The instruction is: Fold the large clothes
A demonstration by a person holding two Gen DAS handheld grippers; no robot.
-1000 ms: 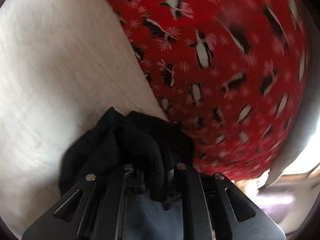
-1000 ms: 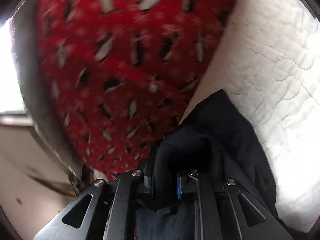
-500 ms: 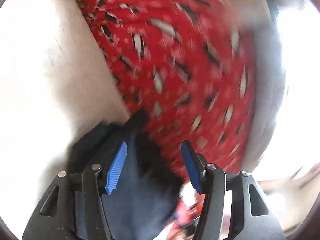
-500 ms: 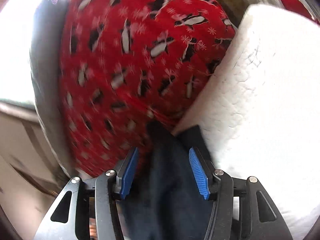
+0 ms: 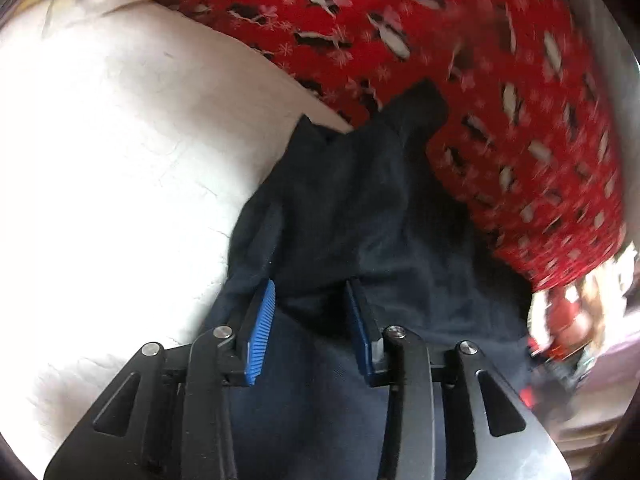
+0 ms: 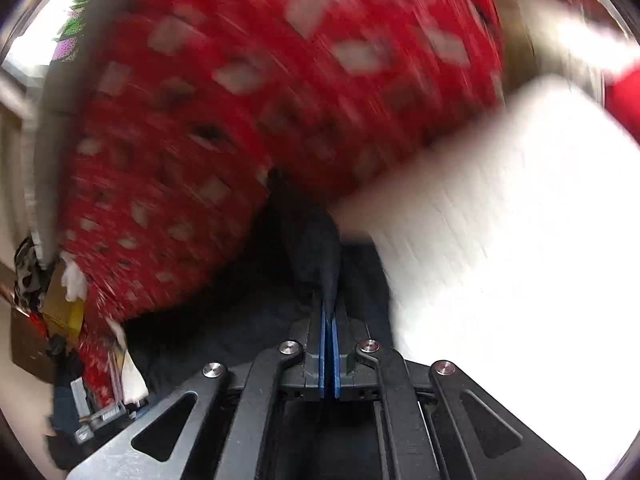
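Note:
A dark navy garment [image 5: 360, 200] lies on a white quilted cover [image 5: 120, 160], one corner reaching onto a red penguin-print cloth [image 5: 440, 40]. My left gripper [image 5: 311, 286] hovers over it; its jaws are closing, the blue pads still apart with a hump of the dark cloth between them. In the blurred right wrist view, my right gripper [image 6: 330, 294] is closing, and its pads pinch a thin raised fold of the dark garment [image 6: 312, 240]. The red cloth [image 6: 260, 100] fills the upper left there, the white cover [image 6: 500, 240] the right.
Boxes and loose clutter [image 6: 60, 308] sit low at the left of the right wrist view. Blurred red and white items [image 5: 568, 320] show past the garment's right edge in the left wrist view. A grey edge borders the red cloth.
Both grippers let go of the bunched dark cloth and opened. The right one has since shut on a thin fold; the left one has narrowed and drawn back, showing more of the garment.

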